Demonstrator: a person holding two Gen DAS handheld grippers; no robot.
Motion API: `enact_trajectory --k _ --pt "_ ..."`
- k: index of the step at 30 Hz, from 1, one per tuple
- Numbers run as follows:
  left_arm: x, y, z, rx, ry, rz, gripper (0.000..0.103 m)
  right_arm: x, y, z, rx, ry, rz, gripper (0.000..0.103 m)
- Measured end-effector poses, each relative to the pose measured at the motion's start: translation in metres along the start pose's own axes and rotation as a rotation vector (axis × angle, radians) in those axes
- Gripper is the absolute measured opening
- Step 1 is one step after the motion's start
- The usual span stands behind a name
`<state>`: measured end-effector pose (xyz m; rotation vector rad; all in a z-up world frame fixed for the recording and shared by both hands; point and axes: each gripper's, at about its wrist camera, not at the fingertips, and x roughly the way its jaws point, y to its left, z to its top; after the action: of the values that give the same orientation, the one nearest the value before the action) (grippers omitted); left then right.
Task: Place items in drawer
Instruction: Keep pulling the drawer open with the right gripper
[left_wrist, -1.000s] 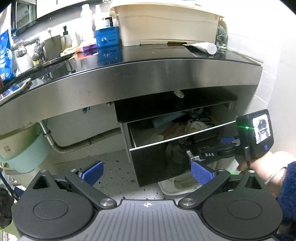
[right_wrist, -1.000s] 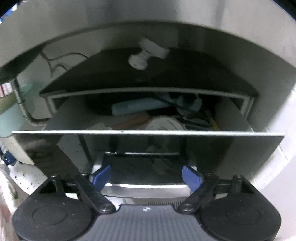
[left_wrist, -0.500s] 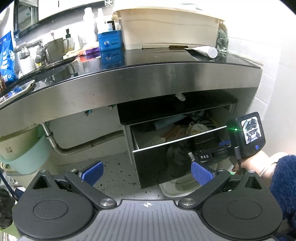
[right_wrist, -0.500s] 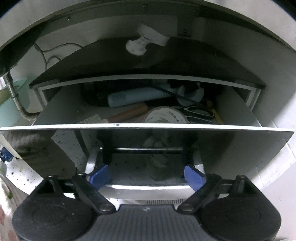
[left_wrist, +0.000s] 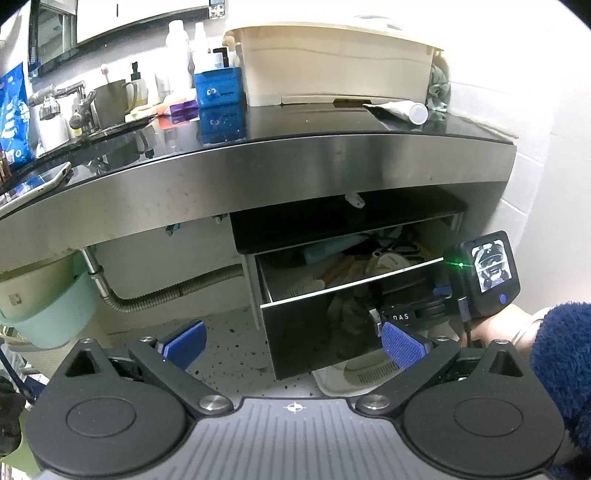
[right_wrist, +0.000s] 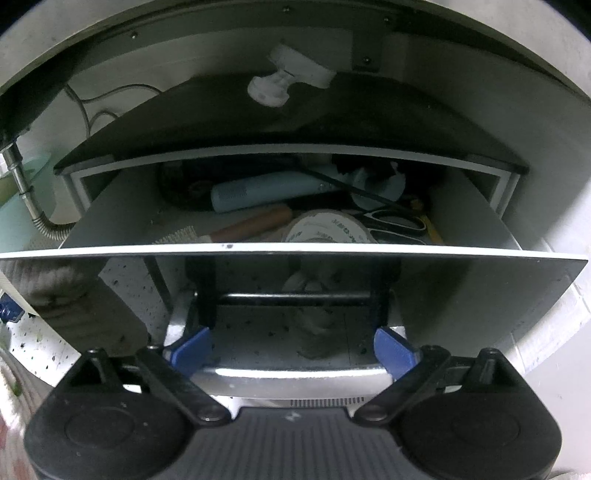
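Note:
The black-fronted drawer (left_wrist: 321, 325) stands pulled out under the steel counter edge. Inside it lie a light blue tube (right_wrist: 266, 192), a wooden-handled brush (right_wrist: 251, 227), a tape roll (right_wrist: 325, 230) and scissors (right_wrist: 395, 221). My right gripper (right_wrist: 291, 349) is low against the drawer front. Its jaws are opening, with the silver handle strip (right_wrist: 288, 373) running between the blue pads (right_wrist: 393, 350), which do not press on it. My left gripper (left_wrist: 293, 341) hangs open and holds nothing, back from the drawer. A white tube (left_wrist: 399, 110) lies on the counter top.
The counter carries a beige bin (left_wrist: 332, 70), a blue tin (left_wrist: 219, 88), bottles, a metal cup and a phone (left_wrist: 40, 182) near its front edge. A flexible drain hose (left_wrist: 166, 293) and a mint bucket (left_wrist: 48, 314) sit to the drawer's left. A person's blue sleeve (left_wrist: 557, 354) is at the right.
The right gripper's pads have spread wider apart. The right view now looks further into the drawer, showing more of what lies in it. The left gripper stays open.

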<state>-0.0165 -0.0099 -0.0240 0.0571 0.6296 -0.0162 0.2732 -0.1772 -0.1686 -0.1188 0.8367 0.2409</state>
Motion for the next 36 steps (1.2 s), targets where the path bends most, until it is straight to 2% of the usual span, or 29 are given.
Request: enact_trajectory --k 20,36 --pt "-0.001 0.003 0.002 -0.013 -0.011 -0.003 0.102 -0.021 0.001 -0.016 0.005 0.017 -0.002 0.095" --pt "0.0 -0.001 0.0 -0.008 -0.004 -0.016 0.102 -0.008 -0.002 0.003 0.012 0.096 -0.002 0.096"
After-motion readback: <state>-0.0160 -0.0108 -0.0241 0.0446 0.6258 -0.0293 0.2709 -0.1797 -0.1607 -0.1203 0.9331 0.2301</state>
